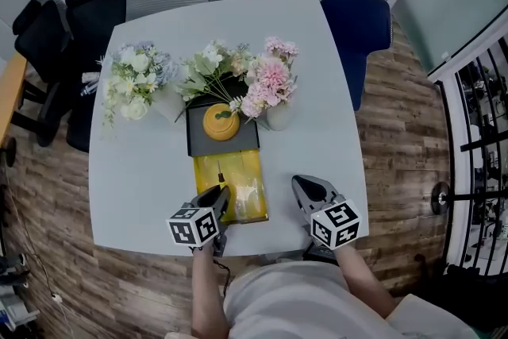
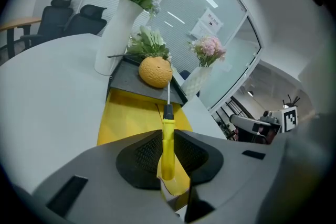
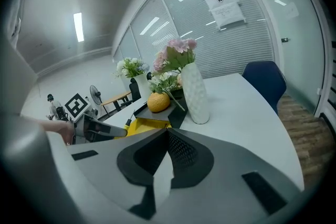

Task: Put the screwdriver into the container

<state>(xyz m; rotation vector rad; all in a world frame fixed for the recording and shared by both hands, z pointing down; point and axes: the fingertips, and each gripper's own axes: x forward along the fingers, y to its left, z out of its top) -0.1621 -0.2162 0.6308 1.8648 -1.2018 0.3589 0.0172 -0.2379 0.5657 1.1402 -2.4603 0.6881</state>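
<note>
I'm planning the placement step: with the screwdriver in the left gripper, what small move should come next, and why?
Probably ease the left gripper forward toward the dark tray. It is shut on the yellow screwdriver, which points at the tray but sits over the yellow sheet; aim beside the orange ball.

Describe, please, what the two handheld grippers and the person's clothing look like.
The left gripper and right gripper are matching smooth grey moulded shells whose jaws carry black mesh-textured pads. Each bears a white cube printed with black square markers. The person wears a light-coloured top; no sleeves cover the forearms.
</note>
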